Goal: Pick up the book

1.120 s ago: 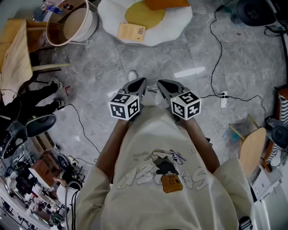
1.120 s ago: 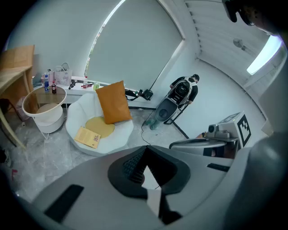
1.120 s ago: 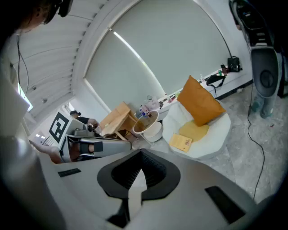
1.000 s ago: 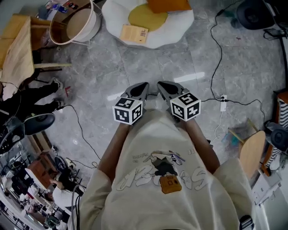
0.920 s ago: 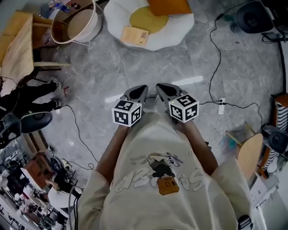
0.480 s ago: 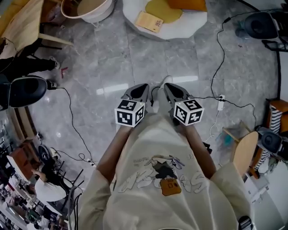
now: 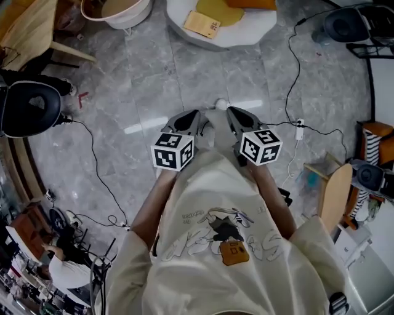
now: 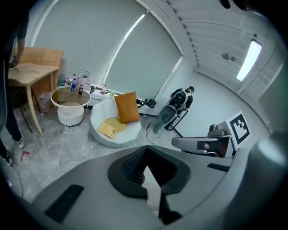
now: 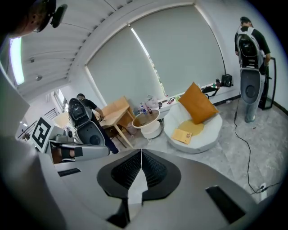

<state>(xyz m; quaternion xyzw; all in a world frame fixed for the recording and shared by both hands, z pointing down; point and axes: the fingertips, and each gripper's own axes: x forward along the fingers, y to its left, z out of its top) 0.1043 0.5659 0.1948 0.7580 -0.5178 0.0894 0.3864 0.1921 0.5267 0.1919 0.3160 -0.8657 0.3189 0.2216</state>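
Nearest the person, the left gripper (image 7: pixel 191 117) and the right gripper (image 7: pixel 237 115) were held side by side at chest height, tips pointed forward and down. In each gripper's own view the jaws met at the tip, left gripper (image 8: pixel 145 149) and right gripper (image 9: pixel 141 153), so both were closed with nothing between them. Beyond the tips was a stretch of bare grey marble floor (image 7: pixel 154 80), and the book (image 7: pixel 203 23) lay well apart from both grippers, straight ahead across it. It was up on the white seat (image 7: pixel 252 32), not on the floor. In the head view it sat closer to the left gripper's line than the right's, so the left hand looked slightly nearer. That was a close call, since both were far off. The book's long axis seemed to run roughly crosswise to the approach with a slight tilt, though at that distance this was hard to fix. The book (image 8: pixel 108 130) was thin with a plain tan cover and lay flat. A small dark printed patch showed near one corner, too small to read. It lay toward the front of the seat, overlapping the yellow pad (image 7: pixel 220 10) just behind it. The orange pillow (image 9: pixel 196 102) stood propped upright behind the book (image 9: pixel 182 135), at the back of the seat.
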